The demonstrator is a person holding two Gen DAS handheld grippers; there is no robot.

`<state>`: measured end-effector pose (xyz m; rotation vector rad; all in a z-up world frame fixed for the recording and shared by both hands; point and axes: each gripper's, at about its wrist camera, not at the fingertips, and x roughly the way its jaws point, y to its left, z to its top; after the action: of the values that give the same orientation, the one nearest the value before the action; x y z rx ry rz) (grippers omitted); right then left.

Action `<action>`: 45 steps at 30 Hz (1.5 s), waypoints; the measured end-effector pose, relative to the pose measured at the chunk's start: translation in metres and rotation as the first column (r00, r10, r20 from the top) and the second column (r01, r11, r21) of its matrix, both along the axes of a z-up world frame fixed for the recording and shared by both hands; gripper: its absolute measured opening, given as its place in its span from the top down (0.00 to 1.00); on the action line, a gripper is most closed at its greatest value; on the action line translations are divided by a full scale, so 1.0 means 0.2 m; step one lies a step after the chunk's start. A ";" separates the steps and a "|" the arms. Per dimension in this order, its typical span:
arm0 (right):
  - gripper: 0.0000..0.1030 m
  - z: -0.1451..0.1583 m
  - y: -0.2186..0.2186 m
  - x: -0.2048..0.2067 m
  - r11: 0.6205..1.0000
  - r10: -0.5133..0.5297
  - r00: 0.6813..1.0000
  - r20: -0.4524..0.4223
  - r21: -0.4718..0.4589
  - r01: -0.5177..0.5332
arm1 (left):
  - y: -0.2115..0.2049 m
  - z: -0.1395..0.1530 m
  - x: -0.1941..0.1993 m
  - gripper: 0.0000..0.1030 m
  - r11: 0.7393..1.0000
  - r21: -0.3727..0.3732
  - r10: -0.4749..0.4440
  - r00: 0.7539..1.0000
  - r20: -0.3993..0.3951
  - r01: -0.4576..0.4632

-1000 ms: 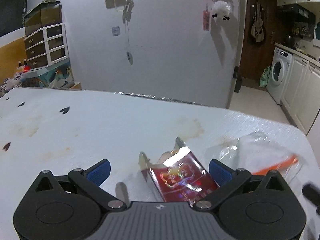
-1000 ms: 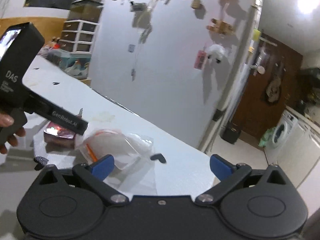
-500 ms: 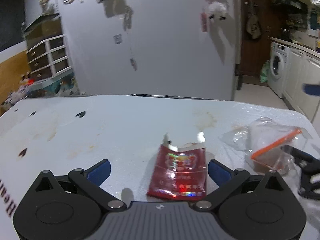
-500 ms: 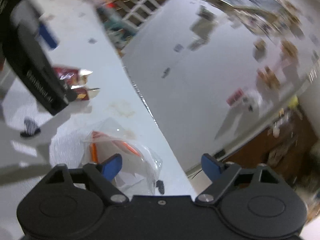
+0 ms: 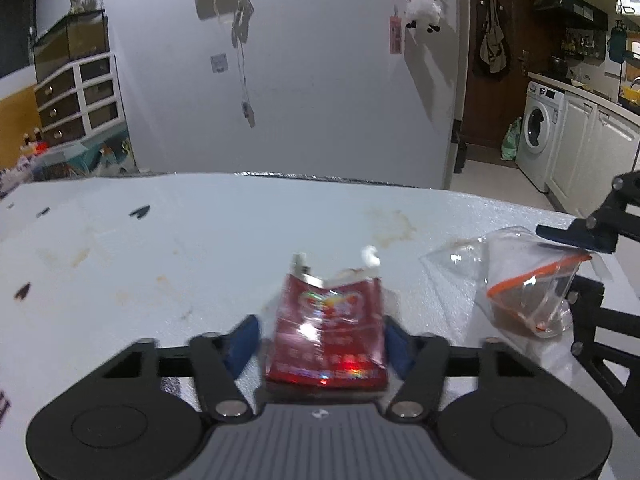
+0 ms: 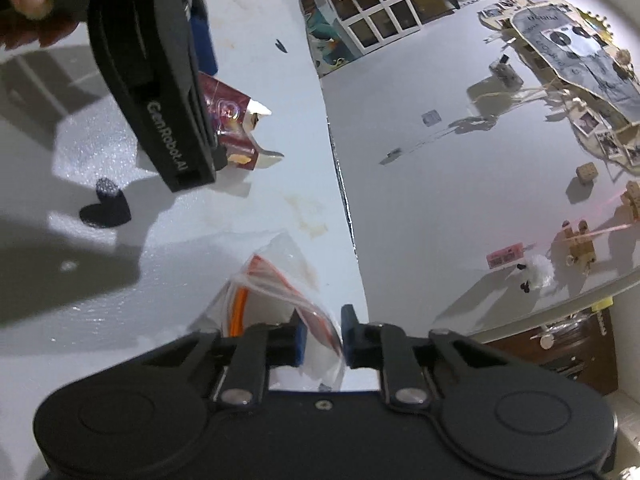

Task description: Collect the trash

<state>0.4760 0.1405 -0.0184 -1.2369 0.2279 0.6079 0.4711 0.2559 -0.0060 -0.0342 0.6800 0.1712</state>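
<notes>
A torn red foil wrapper (image 5: 328, 332) lies on the white table (image 5: 200, 240), between the blue pads of my left gripper (image 5: 322, 344), which press on its two sides. It also shows in the right wrist view (image 6: 228, 120) under the left gripper's body (image 6: 160, 92). A clear plastic bag with an orange zip strip (image 5: 524, 284) lies to the right. My right gripper (image 6: 323, 338) is shut on the bag's edge (image 6: 280, 292); its finger (image 5: 576, 236) shows at the bag's top in the left wrist view.
The table's far edge (image 5: 320, 178) runs along a grey wall (image 5: 320, 80). Brown stains (image 5: 392, 228) mark the tabletop. A small black heart-shaped mark (image 6: 106, 210) sits near the left gripper. A washing machine (image 5: 538, 128) and cabinets stand at the far right.
My left gripper's jaws have closed in on the red wrapper. My right gripper has swung down to the plastic bag and shut on its edge.
</notes>
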 end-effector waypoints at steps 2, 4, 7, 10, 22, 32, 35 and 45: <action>0.92 0.01 -0.01 0.00 0.999 -0.022 1.000 0.000 0.024 0.022 | 0.00 0.00 0.00 0.47 1.000 -0.018 -0.006 1.000 0.003 0.006; 0.93 0.04 -0.04 0.00 0.997 -0.045 0.999 -0.006 0.065 0.046 | 0.00 0.00 -0.01 0.47 1.000 -0.020 -0.006 1.000 0.007 0.007; 0.94 0.09 -0.07 0.00 0.988 -0.077 0.997 -0.025 0.129 0.080 | -0.01 0.02 -0.02 0.47 0.999 -0.033 0.001 1.000 0.030 0.000; 0.95 0.16 -0.12 -0.01 0.968 -0.114 0.992 -0.049 0.221 0.122 | -0.03 0.07 -0.05 0.47 0.999 -0.045 0.005 0.998 0.067 -0.002; 0.95 0.37 -0.39 -0.05 0.757 -0.244 0.919 -0.311 0.531 0.381 | -0.15 0.17 -0.23 0.47 0.998 -0.056 0.008 0.993 0.117 -0.002; 0.95 0.43 -0.67 -0.22 0.595 -0.291 0.860 -0.419 0.625 0.506 | -0.37 0.20 -0.38 0.47 0.999 -0.034 -0.022 0.991 0.129 0.026; 0.95 0.43 -0.76 -0.28 0.561 -0.310 0.844 -0.437 0.633 0.533 | -0.46 0.22 -0.42 0.47 0.998 -0.023 -0.054 0.990 0.134 0.058; 0.95 0.42 -1.09 -0.47 0.493 -0.384 0.811 -0.440 0.645 0.584 | -0.73 0.22 -0.49 0.47 0.993 0.013 -0.121 0.984 0.133 0.120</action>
<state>0.3827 -0.0768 0.0649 -0.2126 0.4577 0.2731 0.3728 0.1092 0.0377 0.0007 0.5458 0.0533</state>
